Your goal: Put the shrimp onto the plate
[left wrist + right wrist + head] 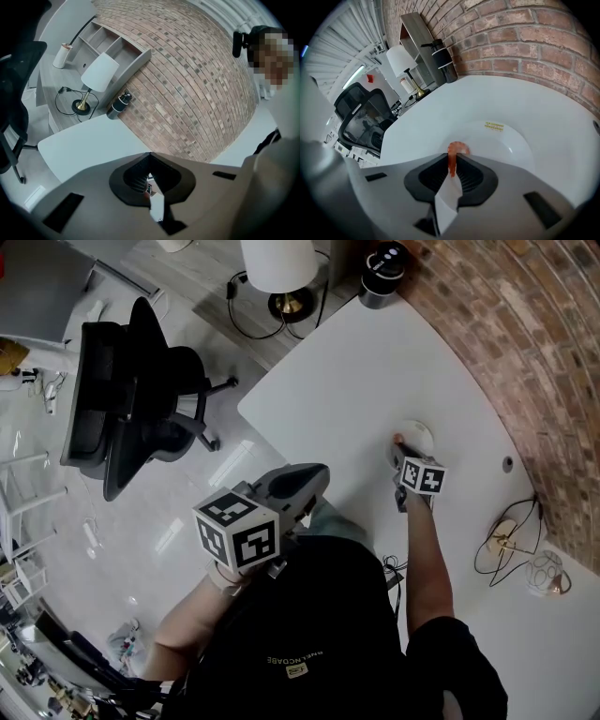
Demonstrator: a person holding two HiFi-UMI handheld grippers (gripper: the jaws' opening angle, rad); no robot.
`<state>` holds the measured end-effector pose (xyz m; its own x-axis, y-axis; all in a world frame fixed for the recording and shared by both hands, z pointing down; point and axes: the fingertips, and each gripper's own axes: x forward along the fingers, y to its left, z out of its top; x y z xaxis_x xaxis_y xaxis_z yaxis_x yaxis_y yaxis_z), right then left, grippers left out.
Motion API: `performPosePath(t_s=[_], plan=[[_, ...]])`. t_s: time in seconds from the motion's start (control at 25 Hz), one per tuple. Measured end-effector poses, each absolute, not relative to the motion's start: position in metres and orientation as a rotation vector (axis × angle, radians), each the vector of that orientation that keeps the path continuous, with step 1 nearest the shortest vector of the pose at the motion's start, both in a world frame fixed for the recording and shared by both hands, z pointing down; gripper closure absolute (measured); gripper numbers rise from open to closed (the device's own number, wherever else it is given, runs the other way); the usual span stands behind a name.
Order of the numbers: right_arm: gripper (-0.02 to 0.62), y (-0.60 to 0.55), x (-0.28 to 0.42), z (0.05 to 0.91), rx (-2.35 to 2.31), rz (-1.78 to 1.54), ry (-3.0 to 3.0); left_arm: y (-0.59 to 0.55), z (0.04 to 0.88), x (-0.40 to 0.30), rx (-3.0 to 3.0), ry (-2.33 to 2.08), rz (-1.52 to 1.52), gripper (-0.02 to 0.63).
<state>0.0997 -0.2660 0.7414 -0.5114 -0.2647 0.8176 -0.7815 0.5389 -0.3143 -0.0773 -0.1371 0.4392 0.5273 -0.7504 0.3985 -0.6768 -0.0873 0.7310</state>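
An orange shrimp (457,148) is pinched between the jaws of my right gripper (452,165), its curled end sticking out just above the near rim of a white plate (504,143). From the head view the plate (417,434) lies on the white table (337,381) near the brick wall, with the right gripper (399,450) at its near-left edge and a speck of the shrimp (398,439) showing. My left gripper (298,486) is held up off the table's near edge, close to the body. In its own view its jaws (150,161) are shut with nothing between them.
A black cylinder (382,270) stands at the table's far corner, with a white-shaded lamp (279,266) beside it. A black office chair (131,395) is on the floor to the left. Cables and small objects (511,542) lie at the table's right, beside the curved brick wall (525,343).
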Motion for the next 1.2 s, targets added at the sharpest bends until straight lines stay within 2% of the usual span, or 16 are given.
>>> performPosePath(t_s=[0.68,1.2], plan=[[0.543,-0.269,0.102,0.731,0.866,0.921,-2.072,-0.138,0.440,-0.077,1.813,-1.180,-0.088,0.603],[0.543,-0.314,0.113,0.636,1.036,0.866,-2.283,-0.143,0.434,-0.067,1.864,-1.132,-0.061,0.603]])
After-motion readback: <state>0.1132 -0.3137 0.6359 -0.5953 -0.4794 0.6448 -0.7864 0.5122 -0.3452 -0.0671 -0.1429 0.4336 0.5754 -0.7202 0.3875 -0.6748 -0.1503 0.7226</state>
